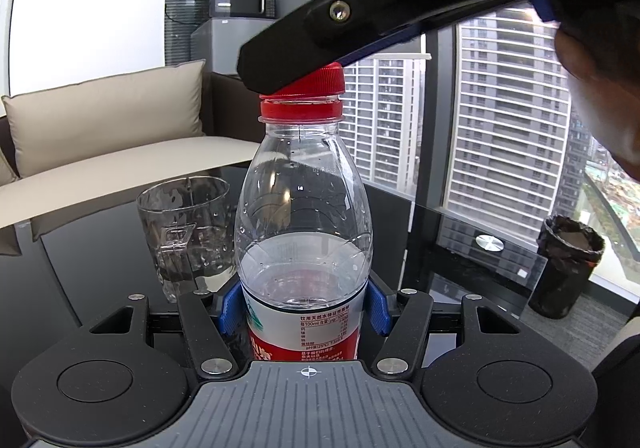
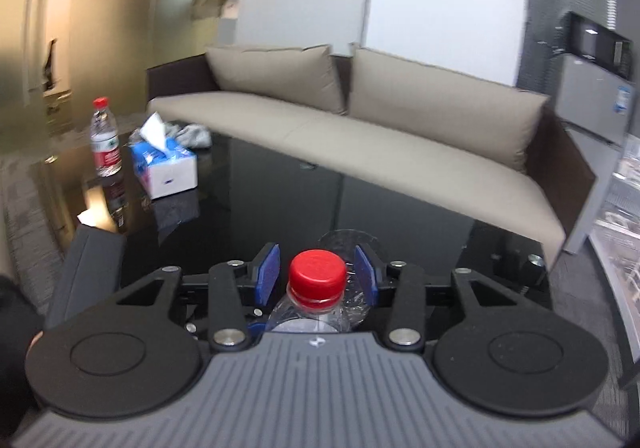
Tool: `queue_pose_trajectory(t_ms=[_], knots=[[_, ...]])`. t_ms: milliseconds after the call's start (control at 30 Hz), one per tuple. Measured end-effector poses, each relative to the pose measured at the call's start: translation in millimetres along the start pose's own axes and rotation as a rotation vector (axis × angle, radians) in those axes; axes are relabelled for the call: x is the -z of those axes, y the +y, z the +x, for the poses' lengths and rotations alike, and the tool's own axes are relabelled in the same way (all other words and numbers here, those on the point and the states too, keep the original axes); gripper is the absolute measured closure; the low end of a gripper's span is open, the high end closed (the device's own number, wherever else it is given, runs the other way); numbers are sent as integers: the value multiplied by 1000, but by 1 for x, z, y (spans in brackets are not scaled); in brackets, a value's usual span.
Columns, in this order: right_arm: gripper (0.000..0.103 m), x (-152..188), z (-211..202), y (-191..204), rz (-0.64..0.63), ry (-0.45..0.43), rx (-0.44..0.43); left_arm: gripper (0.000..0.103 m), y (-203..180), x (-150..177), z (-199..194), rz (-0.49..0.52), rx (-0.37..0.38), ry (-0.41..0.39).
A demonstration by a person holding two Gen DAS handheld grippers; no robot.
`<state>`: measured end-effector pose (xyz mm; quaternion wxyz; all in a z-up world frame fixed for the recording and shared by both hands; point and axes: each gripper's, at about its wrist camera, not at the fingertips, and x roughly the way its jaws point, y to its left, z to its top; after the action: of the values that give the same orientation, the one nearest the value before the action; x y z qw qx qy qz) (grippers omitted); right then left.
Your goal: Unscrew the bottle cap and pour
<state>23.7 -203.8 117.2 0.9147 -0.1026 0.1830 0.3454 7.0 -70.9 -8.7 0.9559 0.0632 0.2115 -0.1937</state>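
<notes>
Left wrist view: our left gripper (image 1: 304,306) is clamped around the bottle (image 1: 303,248), upright on the glass table (image 1: 460,232) beside the cup (image 1: 188,232). Right gripper (image 2: 316,276) straddles the red cap (image 2: 317,272), pads apart, not touching. Unscrewing step: squeeze next, then twist. Bottle looks half full.

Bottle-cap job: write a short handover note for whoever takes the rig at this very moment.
Left gripper: shut on the clear plastic water bottle with red label, upright, partly full.
Right gripper: open, pads either side of the red screw cap, not clamped.
Clear glass cup: on the black glass table, beside the bottle.
Done: bottle held, cap lifted off its red ring.
Left: finish unscrewing, remove cap, pour into cup.
</notes>
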Motion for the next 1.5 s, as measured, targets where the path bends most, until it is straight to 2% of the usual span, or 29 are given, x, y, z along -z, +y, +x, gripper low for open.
queue_pose_trajectory(t_ms=[67, 167, 367, 533, 733, 800, 833, 967, 1100, 1300, 1500], knots=[[59, 2, 0, 5, 17, -10, 27, 47, 0, 0, 0, -1, 0, 0], [70, 2, 3, 7, 33, -12, 55, 47, 0, 0, 0, -1, 0, 0], [71, 1, 4, 1, 0, -10, 36, 47, 1, -1, 0, 1, -1, 1], [71, 0, 2, -14, -68, -8, -50, 46, 1, -1, 0, -2, 1, 2], [70, -10, 4, -42, -140, 37, -223, 47, 1, 0, 1, 5, 2, 0], [70, -13, 4, -45, -143, 49, -236, 47, 1, -1, 1, 7, 1, 0], [69, -14, 2, -43, -141, 45, -229, 47, 1, -1, 0, 7, 0, 0], [54, -11, -9, -34, -107, -2, -171, 47, 3, -1, -1, 1, 2, 1], [54, -3, -11, -20, -90, -2, -91, 47, 3, -1, -3, 0, 0, 1], [54, 4, -9, -22, -71, 5, -44, 47, 4, -1, -2, -1, 1, 1], [53, 8, -12, -28, -57, 1, -55, 47, -13, -2, 4, 4, -1, 2]])
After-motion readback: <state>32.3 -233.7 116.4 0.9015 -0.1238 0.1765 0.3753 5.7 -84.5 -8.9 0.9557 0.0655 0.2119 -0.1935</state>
